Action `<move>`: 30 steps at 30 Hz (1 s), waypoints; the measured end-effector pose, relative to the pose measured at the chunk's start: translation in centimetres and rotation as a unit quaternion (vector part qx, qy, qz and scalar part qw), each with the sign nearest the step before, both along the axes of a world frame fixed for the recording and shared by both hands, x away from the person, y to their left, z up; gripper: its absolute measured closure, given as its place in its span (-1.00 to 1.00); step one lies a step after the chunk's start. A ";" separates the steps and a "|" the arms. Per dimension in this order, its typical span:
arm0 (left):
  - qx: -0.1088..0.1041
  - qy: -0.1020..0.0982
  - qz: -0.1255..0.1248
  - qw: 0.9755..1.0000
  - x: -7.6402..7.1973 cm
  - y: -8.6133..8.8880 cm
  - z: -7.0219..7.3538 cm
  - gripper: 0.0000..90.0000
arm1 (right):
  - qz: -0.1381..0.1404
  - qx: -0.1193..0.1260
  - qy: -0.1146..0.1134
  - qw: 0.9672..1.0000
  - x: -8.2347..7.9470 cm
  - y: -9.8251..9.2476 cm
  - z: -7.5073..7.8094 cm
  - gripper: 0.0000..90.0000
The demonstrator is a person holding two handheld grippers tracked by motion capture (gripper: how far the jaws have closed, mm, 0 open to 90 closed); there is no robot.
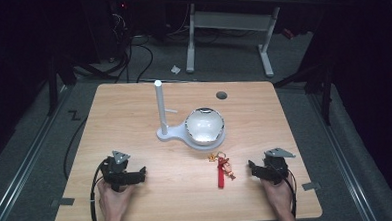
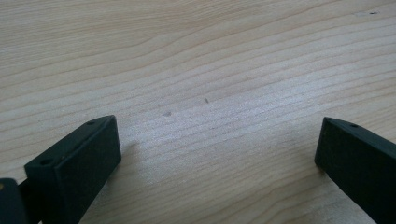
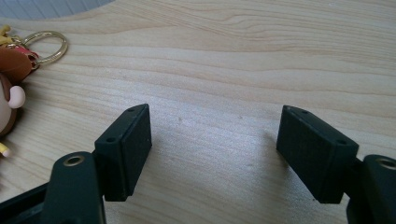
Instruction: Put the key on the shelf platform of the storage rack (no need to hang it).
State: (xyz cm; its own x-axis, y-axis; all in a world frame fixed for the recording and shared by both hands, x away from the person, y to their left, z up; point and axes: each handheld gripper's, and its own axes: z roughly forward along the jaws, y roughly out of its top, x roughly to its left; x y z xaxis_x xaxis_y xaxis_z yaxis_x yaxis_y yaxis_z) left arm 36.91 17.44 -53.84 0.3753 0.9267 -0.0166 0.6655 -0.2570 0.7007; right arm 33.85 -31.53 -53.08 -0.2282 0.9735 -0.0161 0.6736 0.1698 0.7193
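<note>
Both hands rested at the near edge of the wooden table (image 1: 134, 108), one gripper in each. Left gripper (image 1: 138, 175) sat low at the near left; in the left gripper view its jaws stood spread wide with bare wood grain between them, nothing pinched. Right gripper (image 1: 253, 168) sat at the near right; in the right gripper view its jaws were likewise spread, bare table between them, nothing held.

Keychain (image 1: 222, 169) lay flat on the table, just left of the right gripper and apart from it: gold ring (image 1: 213, 157) at its far end, a small figure charm (image 1: 228, 167) beside a red strap (image 1: 220, 178) that ran toward the person. In the right gripper view the ring (image 3: 44, 45) and the edge of the charm (image 3: 10, 93) showed at the left margin, outside the jaws, not between them.

White stand (image 1: 160, 108) stood upright mid-table, a short peg (image 1: 171, 111) sticking out of its post to the right. Its base ran into a round dish (image 1: 205, 125), which appeared empty. Peg carried nothing.

Judgement: work looked to be at its very start. Nearest thing to a gripper was the keychain, untouched. Likely aim is to hang the ring on the peg or set the keychain in the dish; cannot tell which. Nothing done so far; left to do: reach, pinch the keychain, lift, carry it to the stand, place, let go
</note>
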 end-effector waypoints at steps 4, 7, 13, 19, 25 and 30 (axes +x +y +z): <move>0.000 0.000 0.000 1.000 0.0 0.0 0.0 -0.99 | 0.000 0.000 0.000 1.000 0.0 0.0 0.0 -0.41; 0.000 0.000 0.000 1.000 0.0 0.0 0.0 -0.99 | 0.000 0.000 -0.001 1.000 0.0 0.0 0.0 -0.41; 0.000 0.000 -0.002 1.000 0.0 0.0 0.0 -0.99 | -0.003 0.001 0.000 1.000 0.0 0.1 0.0 -0.41; 0.000 -0.001 -0.002 1.000 0.0 0.0 0.0 -0.99 | 0.003 0.001 0.002 1.000 -0.2 0.0 0.0 -0.41; 0.001 -0.001 -0.002 1.000 0.0 0.0 0.0 -0.99 | 0.014 -0.003 0.008 1.000 -0.4 -0.2 0.3 -0.25; 0.001 -0.001 -0.004 1.000 0.0 0.0 0.0 -0.99 | 0.031 0.001 -0.003 1.000 -1.0 0.3 0.8 -0.11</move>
